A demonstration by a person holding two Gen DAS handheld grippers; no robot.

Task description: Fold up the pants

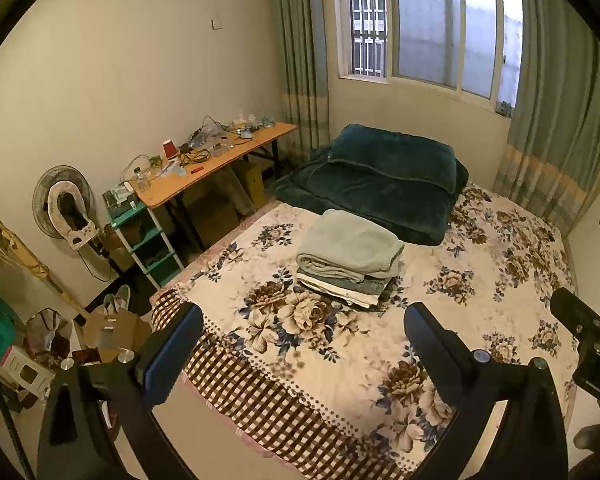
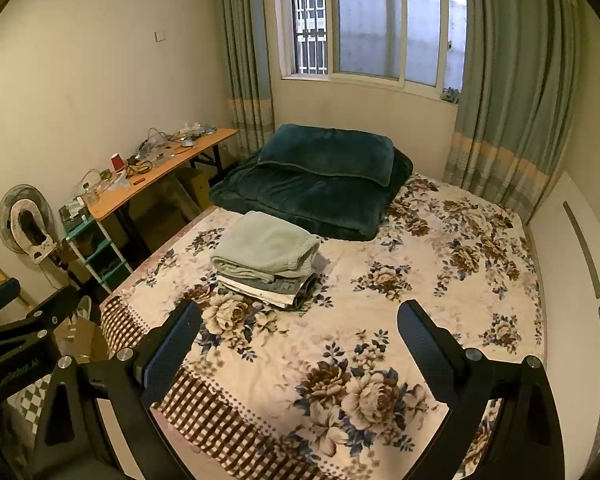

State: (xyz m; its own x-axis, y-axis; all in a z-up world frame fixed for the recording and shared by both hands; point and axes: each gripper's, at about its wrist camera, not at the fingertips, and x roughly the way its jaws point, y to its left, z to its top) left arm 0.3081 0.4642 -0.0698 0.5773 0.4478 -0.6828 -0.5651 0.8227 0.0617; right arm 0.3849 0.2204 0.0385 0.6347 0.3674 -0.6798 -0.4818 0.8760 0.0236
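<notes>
Left wrist view showed the left tool (image 1: 303, 316) held above the near edge of the bed (image 1: 480, 280), its two dark fingers spread wide with nothing between them. Straight ahead of that tool, past its fingertips, a stack of folded pants (image 1: 350, 258) lay on the floral bedspread, a pale green pair on top and greyer and whiter layers beneath it. Beyond the stack, farther from the tool, a dark green quilt (image 1: 380, 180) sat folded at the far end of the bed under the window (image 1: 440, 28). Off to the left of the tool stood a wooden desk (image 1: 216, 164) cluttered with cables and a red cup (image 1: 171, 149), with a standing fan (image 1: 62, 200) nearer along the wall. At the right edge of this view, part of the other tool's black body showed.

Right wrist view showed the right tool (image 2: 299, 315) likewise hanging over the bed's near edge, fingers spread apart and holding nothing. The pants stack lay ahead and a little to the left of this tool, well clear of its fingertips, and the quilt lay behind the stack. Curtains (image 2: 508, 92) hung at both sides of the window. The left tool's black frame appeared at the left edge of this view.
</notes>
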